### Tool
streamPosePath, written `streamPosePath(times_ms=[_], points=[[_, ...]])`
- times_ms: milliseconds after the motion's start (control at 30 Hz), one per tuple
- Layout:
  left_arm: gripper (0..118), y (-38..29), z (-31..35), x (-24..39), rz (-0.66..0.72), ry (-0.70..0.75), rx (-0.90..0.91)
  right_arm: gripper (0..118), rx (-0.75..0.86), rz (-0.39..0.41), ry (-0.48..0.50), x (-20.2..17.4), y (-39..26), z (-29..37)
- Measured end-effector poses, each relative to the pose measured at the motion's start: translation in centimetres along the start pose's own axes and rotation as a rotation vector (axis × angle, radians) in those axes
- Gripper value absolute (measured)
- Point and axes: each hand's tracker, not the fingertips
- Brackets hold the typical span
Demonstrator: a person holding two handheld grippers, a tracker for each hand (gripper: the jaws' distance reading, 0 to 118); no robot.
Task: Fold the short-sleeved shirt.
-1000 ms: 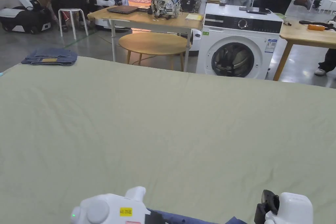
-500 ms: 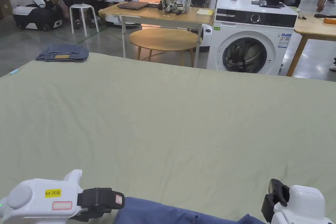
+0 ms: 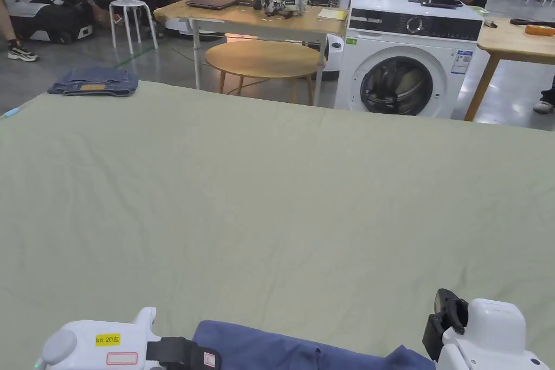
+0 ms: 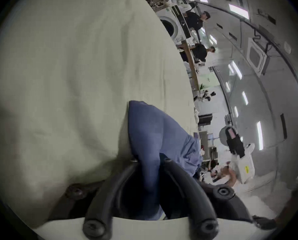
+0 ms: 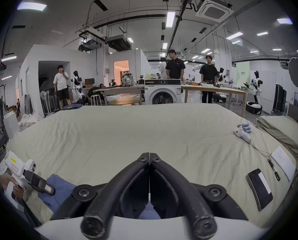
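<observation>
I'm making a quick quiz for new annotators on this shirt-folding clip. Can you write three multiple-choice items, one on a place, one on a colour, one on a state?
1. Where do the folded jeans lie?
A. far left corner of the bed
B. on the washing machine
C. under the right gripper

2. What colour is the shirt?
A. red
B. blue
C. white

3. How do the right gripper's jaws stand?
A. wide open
B. holding the backpack
C. shut, tips together

Answers: 1 A, they rest at the bed's far left edge in the head view. 2 B, blue cloth shows between the grippers. 3 C, the tips meet in the right gripper view.
</observation>
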Motion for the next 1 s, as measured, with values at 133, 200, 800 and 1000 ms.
streamPosePath(times_ms=[133,200,800,1000], points=[[4,-0.4,1.0,2.3,-0.066,0.030,0.021,0,-0.004,0.005,-0.006,0.4,0.0,0.0],[4,0.0,2.1,2.8,-0.090,0.023,0.047,0,-0.004,0.004,-0.009,0.6,0.0,0.0],[3,1.6,13.5,13.5,-0.331,0.424,0.208,0,0.004,-0.005,0.015,0.0,0.5,-0.1],[3,-0.6,9.6,18.4,-0.411,0.453,0.157,0,0.000,-0.008,0.022,-0.1,0.4,-0.1]])
